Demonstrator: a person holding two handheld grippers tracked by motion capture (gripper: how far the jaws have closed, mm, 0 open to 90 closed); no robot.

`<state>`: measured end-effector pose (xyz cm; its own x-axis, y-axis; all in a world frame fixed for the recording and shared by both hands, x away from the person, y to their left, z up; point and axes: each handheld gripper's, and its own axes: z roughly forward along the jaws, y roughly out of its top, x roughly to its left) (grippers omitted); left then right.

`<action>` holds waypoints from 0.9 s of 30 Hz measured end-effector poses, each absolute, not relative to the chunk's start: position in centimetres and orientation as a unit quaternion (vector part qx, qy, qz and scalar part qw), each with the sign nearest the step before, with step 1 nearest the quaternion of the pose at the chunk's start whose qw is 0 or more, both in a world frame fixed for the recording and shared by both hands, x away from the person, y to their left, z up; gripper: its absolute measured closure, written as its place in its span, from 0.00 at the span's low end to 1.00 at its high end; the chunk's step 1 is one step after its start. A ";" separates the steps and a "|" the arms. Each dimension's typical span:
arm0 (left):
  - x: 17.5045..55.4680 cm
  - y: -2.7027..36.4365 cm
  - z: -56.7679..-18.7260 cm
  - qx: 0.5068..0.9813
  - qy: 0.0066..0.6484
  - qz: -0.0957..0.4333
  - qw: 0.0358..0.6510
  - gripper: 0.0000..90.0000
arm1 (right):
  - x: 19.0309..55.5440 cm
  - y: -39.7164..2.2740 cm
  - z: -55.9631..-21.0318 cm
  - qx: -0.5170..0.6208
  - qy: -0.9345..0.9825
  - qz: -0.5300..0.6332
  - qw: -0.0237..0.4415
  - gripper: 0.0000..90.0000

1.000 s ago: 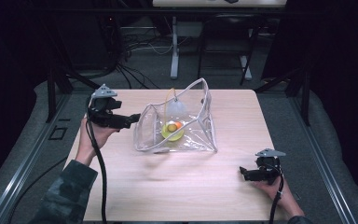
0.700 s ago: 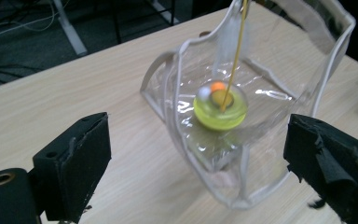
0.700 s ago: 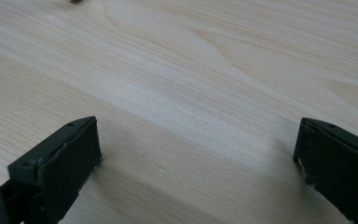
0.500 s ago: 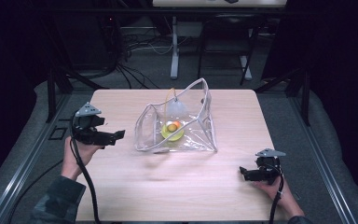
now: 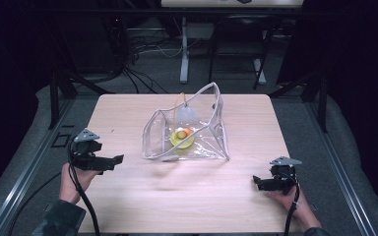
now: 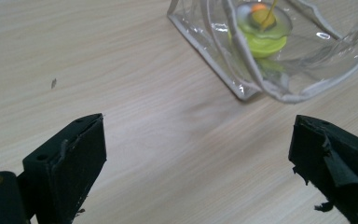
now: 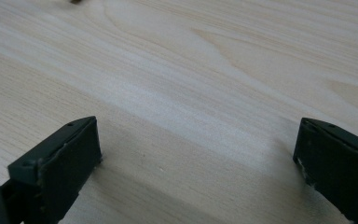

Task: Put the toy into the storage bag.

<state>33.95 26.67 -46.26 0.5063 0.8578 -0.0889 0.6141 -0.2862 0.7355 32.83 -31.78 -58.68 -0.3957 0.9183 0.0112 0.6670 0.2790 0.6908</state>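
Clear plastic pouch (image 5: 187, 130): soft see-through vinyl with a pale piped edge, standing open-mouthed at the middle of the wooden table (image 5: 128, 196), its walls slumped and creased. Contents: a yellow-green disc (image 5: 181, 140) carrying small orange and yellow pieces, and a pale rounded item at the back that cannot be identified. Judged light, floppy and slick; the film would likely buckle or slide under a pinch, so the stiffer piped rim (image 6: 279, 95) or a bottom corner seam looks the better hold, kept low so the contents do not tip out. Left gripper (image 5: 112, 160): well to the left of the pouch and apart from it, jaws spread wide after just opening further, nothing between them. Right gripper (image 5: 257, 183): near the table's front right corner, jaws likewise spread and empty.
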 end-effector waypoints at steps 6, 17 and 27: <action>33.7 27.1 -47.6 0.784 0.481 0.154 0.361 0.04 | 32.8 -31.8 -58.7 0.512 0.774 0.314 0.200 0.00; 33.9 28.9 -51.0 0.770 0.512 0.150 0.349 0.04 | 32.8 -31.8 -58.7 0.512 0.774 0.314 0.200 0.00; 34.5 30.5 -54.1 0.769 0.534 0.121 0.330 0.00 | 32.8 -31.8 -58.7 0.512 0.774 0.314 0.200 0.00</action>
